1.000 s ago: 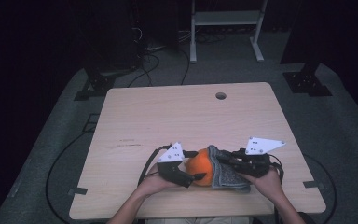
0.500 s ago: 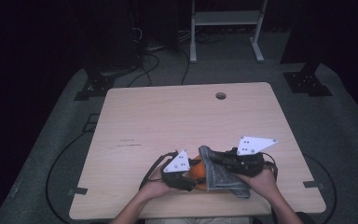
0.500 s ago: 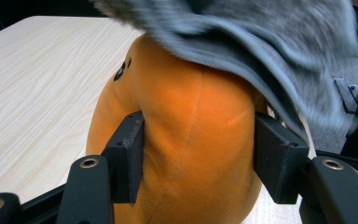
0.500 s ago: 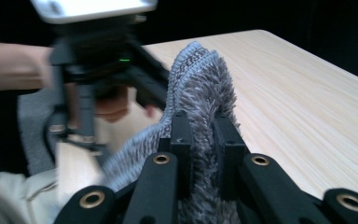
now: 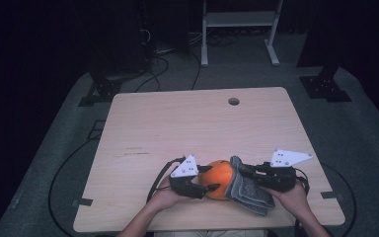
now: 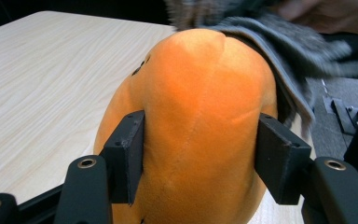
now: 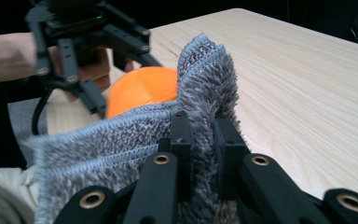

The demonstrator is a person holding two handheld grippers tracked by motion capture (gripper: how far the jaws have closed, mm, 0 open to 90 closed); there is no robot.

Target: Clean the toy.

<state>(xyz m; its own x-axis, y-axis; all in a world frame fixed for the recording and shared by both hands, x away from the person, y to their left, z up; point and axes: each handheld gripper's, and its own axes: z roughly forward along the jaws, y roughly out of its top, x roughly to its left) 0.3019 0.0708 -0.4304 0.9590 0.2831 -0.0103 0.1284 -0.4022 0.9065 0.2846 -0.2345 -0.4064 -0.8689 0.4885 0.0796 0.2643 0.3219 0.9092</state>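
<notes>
An orange plush ball (image 5: 219, 178) sits near the front edge of the wooden table (image 5: 197, 123). My left gripper (image 5: 208, 188) is shut on it from the left; in the left gripper view both black jaws press into the ball's (image 6: 191, 126) sides. A grey fluffy cloth (image 5: 249, 190) lies against the ball's right side. My right gripper (image 5: 242, 171) is shut on a folded edge of the cloth (image 7: 200, 107), and the ball (image 7: 142, 88) shows behind it with the left gripper (image 7: 88, 51) farther off.
A round cable hole (image 5: 234, 101) is at the table's far side. Beyond the table stand a white metal frame (image 5: 237, 24) and dark equipment on grey carpet. Cables (image 5: 163, 59) trail on the floor.
The cloth has shifted from over the ball's top to its right side, leaving more of the orange ball uncovered. Both grippers stay closed, shifting slightly.
</notes>
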